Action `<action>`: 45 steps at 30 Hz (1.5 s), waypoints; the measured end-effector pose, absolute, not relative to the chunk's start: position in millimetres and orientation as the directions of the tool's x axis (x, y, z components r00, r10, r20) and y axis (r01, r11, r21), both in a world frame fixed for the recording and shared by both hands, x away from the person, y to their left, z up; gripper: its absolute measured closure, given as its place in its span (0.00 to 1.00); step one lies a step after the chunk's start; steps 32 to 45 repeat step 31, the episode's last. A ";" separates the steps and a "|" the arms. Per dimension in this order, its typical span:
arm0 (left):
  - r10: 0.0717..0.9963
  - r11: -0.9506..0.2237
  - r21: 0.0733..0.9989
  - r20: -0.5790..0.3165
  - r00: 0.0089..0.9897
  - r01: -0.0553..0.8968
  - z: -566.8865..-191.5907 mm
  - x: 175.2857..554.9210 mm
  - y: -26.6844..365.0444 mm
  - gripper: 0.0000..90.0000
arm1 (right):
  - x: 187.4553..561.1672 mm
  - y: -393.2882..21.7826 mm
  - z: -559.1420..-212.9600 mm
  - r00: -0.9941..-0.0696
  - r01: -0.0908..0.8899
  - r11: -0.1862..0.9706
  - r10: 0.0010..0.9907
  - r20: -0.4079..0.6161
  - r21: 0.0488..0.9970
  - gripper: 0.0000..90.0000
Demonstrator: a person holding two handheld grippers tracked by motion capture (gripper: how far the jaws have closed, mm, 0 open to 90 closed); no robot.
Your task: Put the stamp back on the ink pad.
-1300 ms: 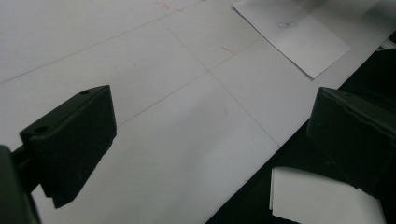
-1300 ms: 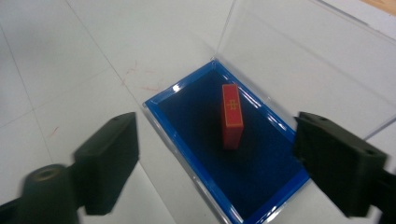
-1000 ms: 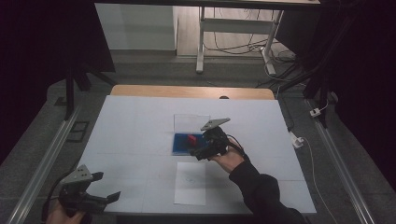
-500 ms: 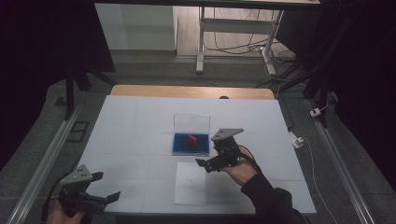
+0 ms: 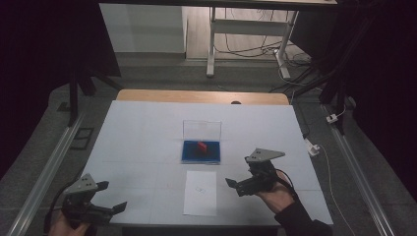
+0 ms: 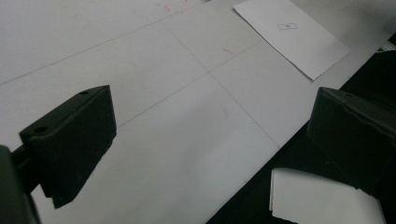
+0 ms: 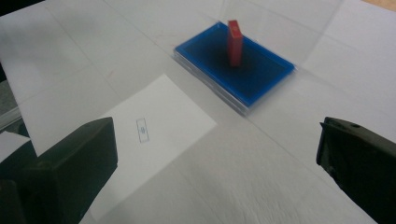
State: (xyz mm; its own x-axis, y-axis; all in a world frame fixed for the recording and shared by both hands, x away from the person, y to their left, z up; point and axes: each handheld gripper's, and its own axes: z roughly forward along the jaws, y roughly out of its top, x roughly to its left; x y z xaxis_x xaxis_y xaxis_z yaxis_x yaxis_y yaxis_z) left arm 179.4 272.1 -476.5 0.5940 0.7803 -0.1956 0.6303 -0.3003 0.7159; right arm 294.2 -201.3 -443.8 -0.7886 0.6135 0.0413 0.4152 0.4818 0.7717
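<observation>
The small printed mark (image 7: 142, 129) on the white paper sheet (image 5: 200, 192) is too small to read in any view. In the left gripper view that sheet is cut off by the top edge, and a second white scrap (image 6: 322, 200) runs off the bottom edge. The clear upright lid (image 5: 201, 130) of the blue flat case (image 7: 236, 70) is only a faint blur in the right gripper view.
</observation>
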 end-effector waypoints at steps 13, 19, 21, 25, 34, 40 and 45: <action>0.782 -0.301 0.715 -0.193 0.592 0.631 -476.4 179.0 271.8 0.02 | 265.2 -254.9 -449.9 -0.698 0.481 0.403 0.713 0.062 0.778 0.00; 0.783 -0.300 0.715 -0.193 0.591 0.632 -476.4 179.1 271.9 0.02 | 254.6 -277.5 -453.4 -0.652 0.517 0.369 0.754 0.076 0.772 0.00; 0.783 -0.301 0.715 -0.193 0.591 0.631 -476.5 179.0 272.0 0.02 | 251.1 -282.9 -454.9 -0.638 0.528 0.367 0.766 0.073 0.766 0.00; 0.783 -0.299 0.716 -0.193 0.591 0.631 -476.5 178.7 272.4 0.02 | 244.1 -291.0 -457.2 -0.616 0.547 0.365 0.785 0.067 0.754 0.00; 0.783 -0.297 0.717 -0.196 0.591 0.631 -476.2 179.1 272.1 0.02 | 242.6 -294.6 -457.4 -0.605 0.563 0.354 0.792 0.080 0.746 0.00; 0.783 -0.297 0.717 -0.196 0.591 0.631 -476.2 179.1 272.1 0.02 | 242.6 -294.6 -457.4 -0.605 0.563 0.354 0.792 0.080 0.746 0.00; 0.783 -0.297 0.717 -0.196 0.591 0.631 -476.2 179.1 272.1 0.02 | 242.6 -294.6 -457.4 -0.605 0.563 0.354 0.792 0.080 0.746 0.00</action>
